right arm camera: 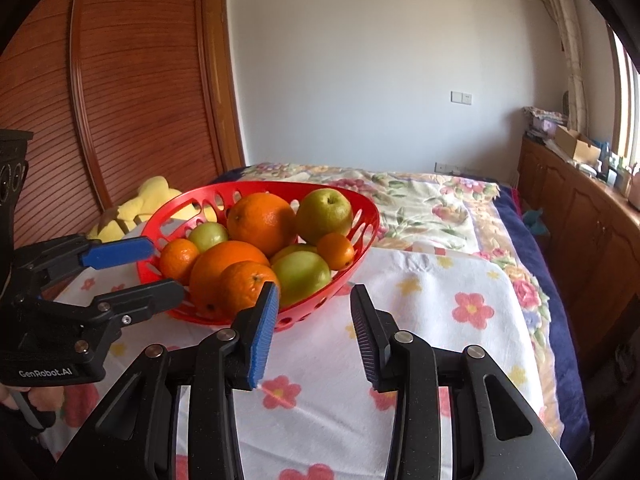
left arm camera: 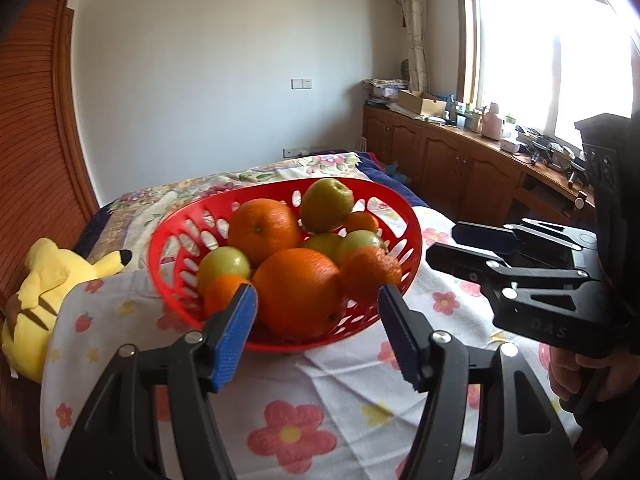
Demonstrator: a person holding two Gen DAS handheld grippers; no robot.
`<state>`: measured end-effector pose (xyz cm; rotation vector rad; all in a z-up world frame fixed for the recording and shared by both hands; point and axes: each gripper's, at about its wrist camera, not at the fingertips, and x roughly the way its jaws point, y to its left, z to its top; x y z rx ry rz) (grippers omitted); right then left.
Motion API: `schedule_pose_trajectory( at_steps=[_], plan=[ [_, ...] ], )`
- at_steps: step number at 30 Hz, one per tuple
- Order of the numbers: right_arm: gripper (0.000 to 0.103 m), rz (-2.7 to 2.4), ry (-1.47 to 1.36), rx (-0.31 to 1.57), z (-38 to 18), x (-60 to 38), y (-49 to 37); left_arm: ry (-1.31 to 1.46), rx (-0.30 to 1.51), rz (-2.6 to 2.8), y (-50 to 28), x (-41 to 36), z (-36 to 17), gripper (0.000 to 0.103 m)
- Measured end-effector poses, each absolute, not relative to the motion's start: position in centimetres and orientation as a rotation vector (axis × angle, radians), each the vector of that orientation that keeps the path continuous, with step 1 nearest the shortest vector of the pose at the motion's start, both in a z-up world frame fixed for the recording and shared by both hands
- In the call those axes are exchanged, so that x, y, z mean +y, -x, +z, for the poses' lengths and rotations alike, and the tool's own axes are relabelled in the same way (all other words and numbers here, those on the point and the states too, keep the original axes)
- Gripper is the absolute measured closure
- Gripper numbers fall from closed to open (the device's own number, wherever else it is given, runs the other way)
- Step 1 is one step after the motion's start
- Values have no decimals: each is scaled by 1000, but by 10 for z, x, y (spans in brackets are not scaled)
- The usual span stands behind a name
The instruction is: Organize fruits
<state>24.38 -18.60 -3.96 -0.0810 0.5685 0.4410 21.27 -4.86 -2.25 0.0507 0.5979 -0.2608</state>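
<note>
A red slotted basket (left arm camera: pixel 188 236) (right arm camera: pixel 360 236) stands on a white flowered cloth (left arm camera: pixel 352 376) (right arm camera: pixel 460 292) on the bed. It holds several oranges (left arm camera: pixel 298 292) (right arm camera: pixel 262 220), green apples (left arm camera: pixel 326 204) (right arm camera: pixel 324 210) and small tangerines (left arm camera: pixel 368 272) (right arm camera: pixel 178 258). My left gripper (left arm camera: pixel 318 296) is open and empty, just in front of the basket's near rim; it also shows in the right wrist view (right arm camera: pixel 150 266). My right gripper (right arm camera: pixel 314 292) is open and empty, at the basket's near right rim; it also shows in the left wrist view (left arm camera: pixel 444 244).
A yellow plush toy (left arm camera: pixel 48 284) (right arm camera: pixel 148 200) lies left of the basket by the wooden wardrobe (left arm camera: pixel 32 140). A flowered quilt (right arm camera: pixel 432 204) covers the bed behind. Wooden cabinets (left arm camera: pixel 452 164) with clutter run along the window at the right.
</note>
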Motion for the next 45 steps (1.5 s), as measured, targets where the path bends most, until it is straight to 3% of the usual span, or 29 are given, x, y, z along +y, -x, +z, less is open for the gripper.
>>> schedule_pose_trajectory(
  at_steps=[10, 19, 24, 26, 31, 33, 45],
  plan=[
    [56, 426, 52, 541, -40, -176, -208, -53, 564, -212, -180, -34, -21, 33],
    [46, 398, 27, 506, -32, -174, -174, -45, 518, -187, -145, -20, -8, 31],
    [39, 380, 34, 468, -20, -173, -155, -48, 484, -192, -127, -15, 5, 19],
    [36, 378, 34, 449, -15, -173, -146, -44, 466, -197, -117, -13, 11, 6],
    [24, 372, 19, 408, -2, -174, -129, -41, 408, -167, -98, -9, 31, 0],
    [16, 370, 19, 390, 5, -174, -123, -35, 391, -150, -91, -7, 40, 0],
    [11, 352, 23, 338, 31, -179, -91, -23, 392, -93, -58, 2, 51, 0]
  ],
)
